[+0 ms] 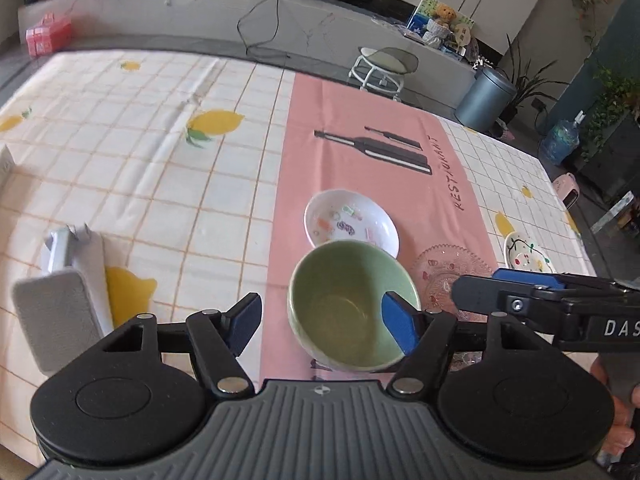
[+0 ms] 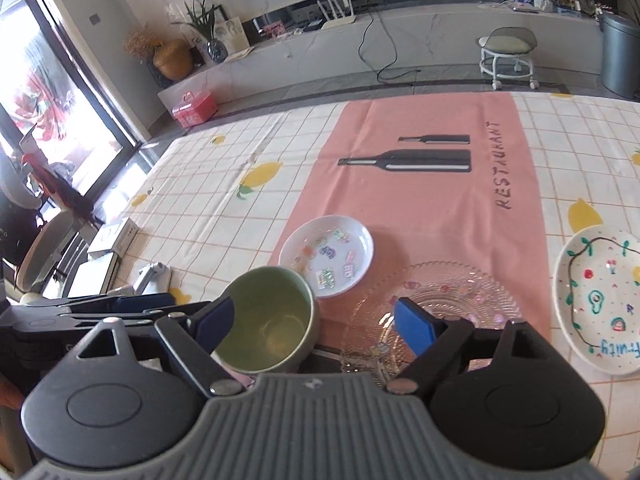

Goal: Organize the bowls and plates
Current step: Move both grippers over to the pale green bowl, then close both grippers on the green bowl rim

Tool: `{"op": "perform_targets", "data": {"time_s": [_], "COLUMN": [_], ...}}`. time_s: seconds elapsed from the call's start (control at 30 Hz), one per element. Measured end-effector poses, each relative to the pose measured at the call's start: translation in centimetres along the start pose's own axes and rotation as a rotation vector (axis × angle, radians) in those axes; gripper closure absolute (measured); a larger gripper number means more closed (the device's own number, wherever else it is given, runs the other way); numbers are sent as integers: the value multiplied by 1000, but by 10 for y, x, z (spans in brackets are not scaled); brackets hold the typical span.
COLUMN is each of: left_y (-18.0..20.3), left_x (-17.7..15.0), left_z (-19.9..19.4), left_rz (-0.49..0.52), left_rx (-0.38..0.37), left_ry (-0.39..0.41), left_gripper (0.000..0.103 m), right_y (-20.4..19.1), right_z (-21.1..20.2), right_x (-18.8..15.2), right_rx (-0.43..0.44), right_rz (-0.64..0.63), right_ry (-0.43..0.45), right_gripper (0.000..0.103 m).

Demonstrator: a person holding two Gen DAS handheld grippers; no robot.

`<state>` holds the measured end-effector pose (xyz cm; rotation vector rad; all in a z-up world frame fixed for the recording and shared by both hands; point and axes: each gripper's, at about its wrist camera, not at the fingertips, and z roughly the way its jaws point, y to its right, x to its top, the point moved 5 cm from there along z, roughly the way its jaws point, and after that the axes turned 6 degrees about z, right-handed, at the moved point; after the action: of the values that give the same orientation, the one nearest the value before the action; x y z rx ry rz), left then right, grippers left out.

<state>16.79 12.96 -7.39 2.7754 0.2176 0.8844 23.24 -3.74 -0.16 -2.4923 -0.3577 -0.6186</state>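
A pale green bowl (image 1: 340, 308) (image 2: 268, 320) stands upright on the pink runner. Behind it sits a small white dish (image 1: 352, 224) (image 2: 326, 256) with coloured stickers. To the bowl's right lies a clear glass plate (image 1: 448, 276) (image 2: 460, 300), and farther right a white painted plate (image 1: 526, 258) (image 2: 600, 300). My left gripper (image 1: 322, 326) (image 2: 132, 302) is open, its right pad over the bowl's inside and its left pad outside the left wall. My right gripper (image 2: 316, 322) (image 1: 480, 282) is open, one pad at the bowl's left rim, the other over the glass plate. Neither holds anything.
A grey and white gadget (image 1: 60, 300) (image 2: 152, 276) lies on the lemon-print cloth left of the bowl, with white boxes (image 2: 116, 236) at the table's left edge. Beyond the far edge stand a stool (image 2: 508, 56) and a grey bin (image 2: 620, 52).
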Motion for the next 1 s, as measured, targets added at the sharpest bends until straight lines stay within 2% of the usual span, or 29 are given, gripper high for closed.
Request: {"op": "perform_targets", "data": {"time_s": [0.07,0.2,0.33,0.43,0.53,0.57,0.7,0.77,0.83,0.93,1.0], "left_y": [-7,-12,-15,-15,-16,-17,-19,-19,-17,-14,-15], "left_x": [-3,-4,-7,-9,-12,-14,-17,-16,-16,-16,-16], "left_z": [7,13,23,29,31,32,33,32,31,29,28], "left_rz": [-25,1,-19,-27,-48,-55,-57,-74,-76,-51,-65], "left_rx": [-5,58,39,35,19,15,24,-8,-33,-17,-12], "left_ry": [-23,-37,-71,-90,-96,-99,-102,-101,-92,-74,-72], "left_gripper": [25,28,32,34,37,39,49,59,74,81,83], "right_y": [-6,-9,-4,-1,4,5,4,1,-5,-8,-6], "right_z": [16,45,61,66,70,70,74,79,82,83,84], "right_x": [-1,-5,-11,-13,-14,-14,-14,-16,-18,-19,-20], "right_rx": [10,16,45,44,31,24,46,53,27,23,30], "right_rz": [-11,-16,26,28,39,30,22,8,-51,-73,-71], "right_ry": [-43,-99,-155,-159,-153,-146,-156,-169,-160,-158,-164], "right_gripper": [22,27,35,36,43,48,67,70,71,73,81]}}
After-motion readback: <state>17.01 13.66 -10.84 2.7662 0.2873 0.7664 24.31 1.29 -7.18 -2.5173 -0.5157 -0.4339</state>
